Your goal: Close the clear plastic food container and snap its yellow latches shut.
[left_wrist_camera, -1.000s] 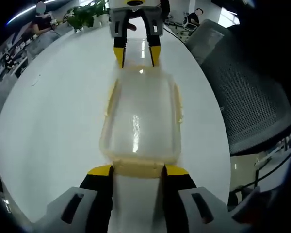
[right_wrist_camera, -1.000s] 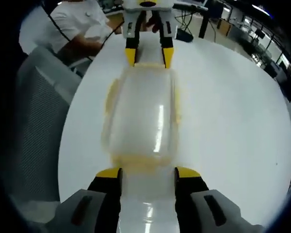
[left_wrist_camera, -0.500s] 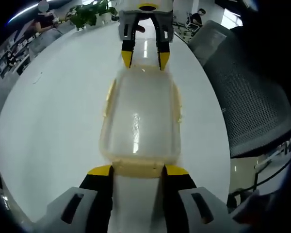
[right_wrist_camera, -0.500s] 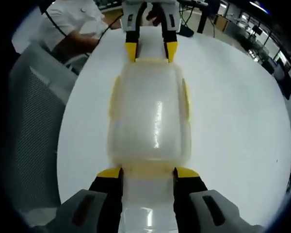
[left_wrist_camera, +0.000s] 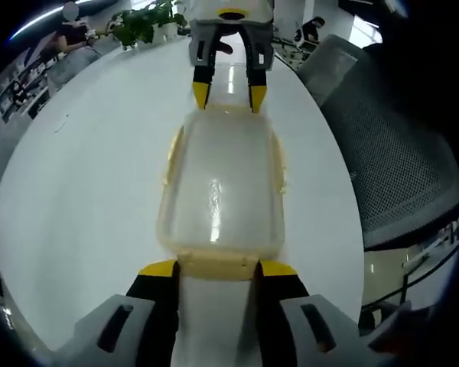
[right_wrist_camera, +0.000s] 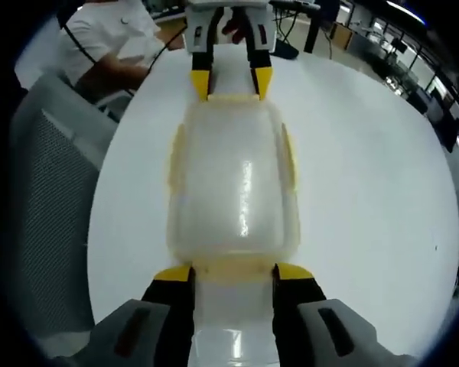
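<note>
**Container lies between two grippers on the bench**

Left gripper view: the left gripper [left_wrist_camera: 218, 269] has its jaws spread astride the near yellow latch [left_wrist_camera: 216, 265] of the clear container [left_wrist_camera: 220, 191] on the white bench [left_wrist_camera: 84, 191]; the right gripper [left_wrist_camera: 229, 93] is at the far end.

Right gripper view: the right gripper [right_wrist_camera: 232, 273] has released jaws flanking the container's [right_wrist_camera: 233, 183] near end, mid-bench; the left gripper [right_wrist_camera: 223, 80] stands opposite.

- Clear plastic food container [left_wrist_camera: 220, 195]: rectangular with rounded corners, lid seated on top, lying flat on a white surface.
- Yellow latches [left_wrist_camera: 217, 265]: one on each of the four sides; end latches sit at the container's short ends, side latches [right_wrist_camera: 289, 157] lie along the long edges.
</note>
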`<state>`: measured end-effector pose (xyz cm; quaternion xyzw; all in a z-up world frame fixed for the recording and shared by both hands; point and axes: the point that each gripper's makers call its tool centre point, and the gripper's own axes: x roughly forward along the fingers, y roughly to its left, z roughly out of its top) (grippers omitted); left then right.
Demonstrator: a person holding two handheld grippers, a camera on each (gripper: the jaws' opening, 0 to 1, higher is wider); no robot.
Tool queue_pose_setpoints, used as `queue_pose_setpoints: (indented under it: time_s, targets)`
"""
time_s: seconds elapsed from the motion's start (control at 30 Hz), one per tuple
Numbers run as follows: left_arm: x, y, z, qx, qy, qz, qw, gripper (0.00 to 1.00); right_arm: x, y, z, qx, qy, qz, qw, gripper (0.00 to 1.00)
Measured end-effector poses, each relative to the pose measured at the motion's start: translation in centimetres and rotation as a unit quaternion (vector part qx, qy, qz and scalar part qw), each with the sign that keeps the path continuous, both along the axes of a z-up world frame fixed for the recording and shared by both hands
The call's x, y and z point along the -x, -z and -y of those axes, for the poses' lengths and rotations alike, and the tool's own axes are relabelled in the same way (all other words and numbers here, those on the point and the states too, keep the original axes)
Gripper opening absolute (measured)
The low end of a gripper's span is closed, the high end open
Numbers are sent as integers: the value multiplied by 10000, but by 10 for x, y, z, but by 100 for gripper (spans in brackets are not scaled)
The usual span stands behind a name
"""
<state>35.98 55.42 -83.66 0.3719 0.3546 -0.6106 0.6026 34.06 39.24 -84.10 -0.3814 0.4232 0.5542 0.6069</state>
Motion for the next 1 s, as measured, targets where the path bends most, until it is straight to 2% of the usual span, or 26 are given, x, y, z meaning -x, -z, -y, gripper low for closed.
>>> queue_pose_setpoints:
  time_s: [0.43, 0.67, 1.0]
  targets:
    - [6, -2, -6, -130, -36, 62, 9999, 37, 5, -8, -6, -183, -96, -130, 9997, 39]
    - [4, -15, -9, 80, -197, 103, 9997, 36, -1, -20, -7, -279, -186, -28, 9994, 39]
    - [6, -32, -3, 163, -185, 244, 9994, 37, 2, -40, -2, -300, -229, 75, 9993, 39]
